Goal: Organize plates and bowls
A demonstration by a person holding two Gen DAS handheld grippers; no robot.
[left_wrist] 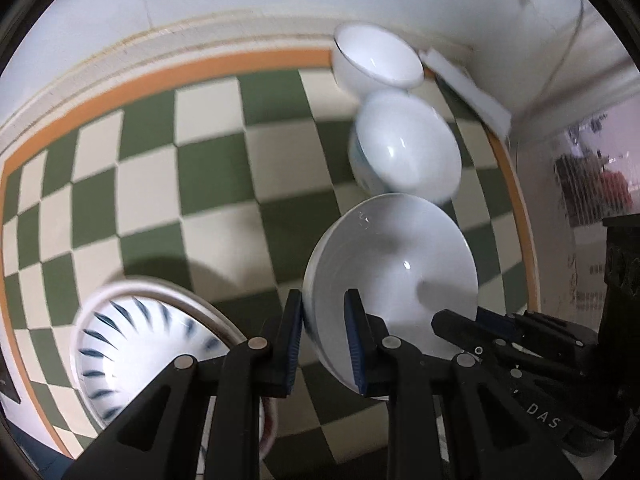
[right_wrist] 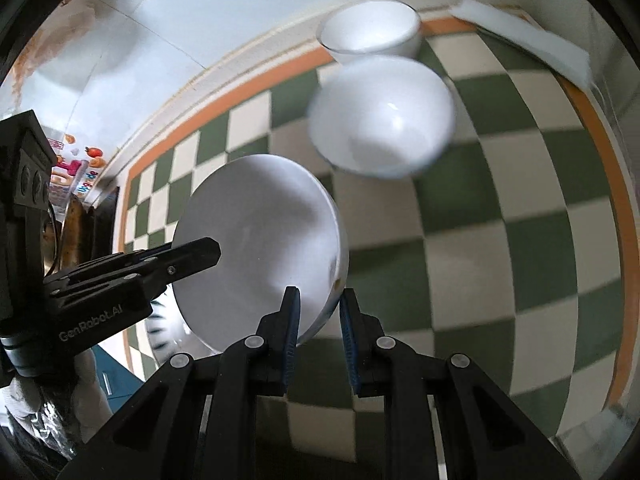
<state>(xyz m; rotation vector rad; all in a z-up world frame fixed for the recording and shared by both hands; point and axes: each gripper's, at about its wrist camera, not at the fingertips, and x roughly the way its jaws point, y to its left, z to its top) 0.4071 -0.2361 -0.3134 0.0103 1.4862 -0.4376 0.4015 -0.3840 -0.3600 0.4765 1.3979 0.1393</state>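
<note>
A large white bowl (left_wrist: 394, 264) is held above the checkered cloth by both grippers. My left gripper (left_wrist: 324, 344) is shut on its left rim. My right gripper (right_wrist: 318, 340) is shut on its right rim; the bowl (right_wrist: 260, 240) shows tilted in the right wrist view, with the left gripper's fingers (right_wrist: 192, 258) on its far edge. A medium white bowl (left_wrist: 406, 146) (right_wrist: 382, 114) and a small white bowl (left_wrist: 378, 58) (right_wrist: 370, 32) stand behind it. A blue-striped bowl (left_wrist: 148, 344) sits on a plate at lower left.
The green and cream checkered cloth (left_wrist: 208, 168) (right_wrist: 500, 240) has an orange border. A white flat block (left_wrist: 466, 86) (right_wrist: 524, 46) lies at the far right corner by the wall. The right gripper's body (left_wrist: 540, 344) shows at the right.
</note>
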